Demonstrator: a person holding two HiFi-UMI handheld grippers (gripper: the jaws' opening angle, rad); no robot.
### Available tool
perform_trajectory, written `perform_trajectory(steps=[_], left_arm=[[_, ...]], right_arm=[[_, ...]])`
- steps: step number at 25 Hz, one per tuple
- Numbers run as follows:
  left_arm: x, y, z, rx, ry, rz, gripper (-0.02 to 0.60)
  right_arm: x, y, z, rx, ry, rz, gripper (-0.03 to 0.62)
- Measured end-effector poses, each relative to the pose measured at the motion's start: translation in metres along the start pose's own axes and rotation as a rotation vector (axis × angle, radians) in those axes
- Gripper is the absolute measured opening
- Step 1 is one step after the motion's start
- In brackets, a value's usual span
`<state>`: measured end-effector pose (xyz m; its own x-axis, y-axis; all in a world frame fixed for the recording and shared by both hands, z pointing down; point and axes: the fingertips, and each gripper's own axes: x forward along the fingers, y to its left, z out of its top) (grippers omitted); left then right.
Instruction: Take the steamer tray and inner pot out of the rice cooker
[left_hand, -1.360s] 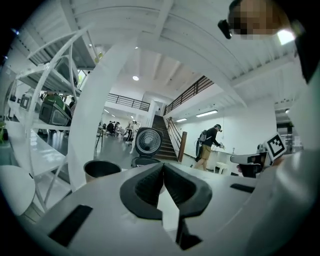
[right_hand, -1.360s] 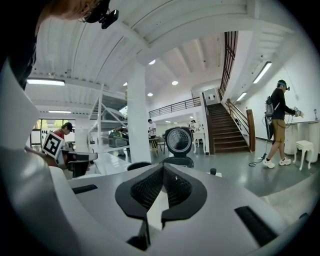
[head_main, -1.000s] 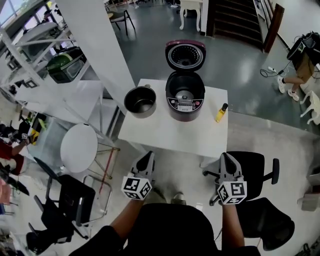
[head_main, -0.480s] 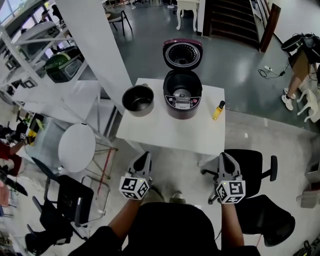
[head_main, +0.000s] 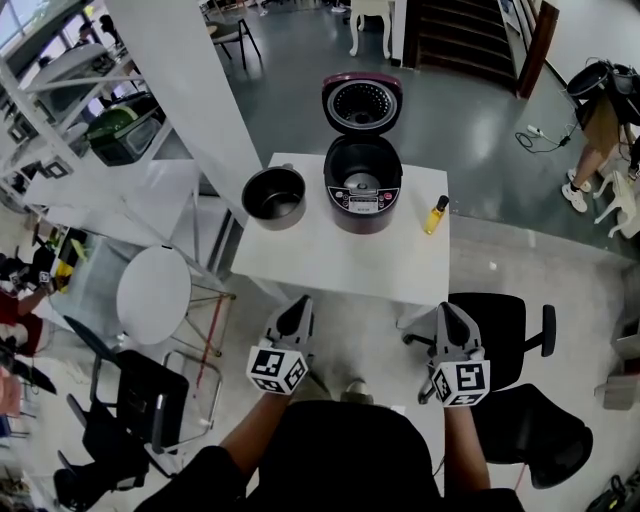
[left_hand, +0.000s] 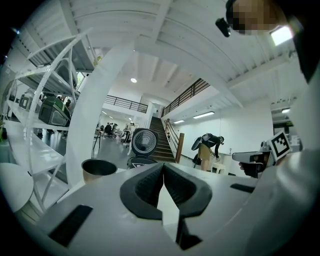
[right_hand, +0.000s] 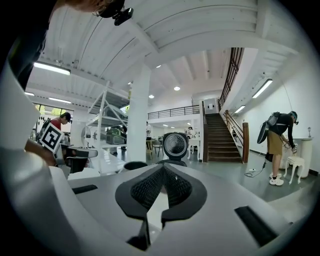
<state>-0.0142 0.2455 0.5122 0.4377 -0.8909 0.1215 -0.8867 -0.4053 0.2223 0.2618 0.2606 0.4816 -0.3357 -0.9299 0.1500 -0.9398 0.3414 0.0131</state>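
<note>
At upper centre, the open rice cooker (head_main: 362, 185) and pot (head_main: 275, 197) sit well apart from the left gripper (head_main: 296, 312) and right gripper (head_main: 447, 318), both clenched empty below the near edge of the table (head_main: 340, 265).

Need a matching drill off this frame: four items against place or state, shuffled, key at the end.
1. rice cooker
2. inner pot
3. yellow bottle
4. left tongs

A. shut, empty, short of the table
B. on the table, left of the cooker in the head view
C. lid raised
D. near the table's right edge

Pairs: 1-C, 2-B, 3-D, 4-A
</note>
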Motion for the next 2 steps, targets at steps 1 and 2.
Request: perform_trajectory(steps=[1, 2], left_arm=[[0.0011, -0.0013, -0.0007, 0.001, 0.001, -0.003, 0.005], [0.0022, -0.0026, -0.0015, 0.002, 0.003, -0.006, 0.005]], right_arm=[[0.0003, -0.0004, 0.0002, -0.001, -0.001, 0.001, 0.0], [0.0005, -0.0008, 0.0003, -0.001, -0.001, 0.002, -0.001]])
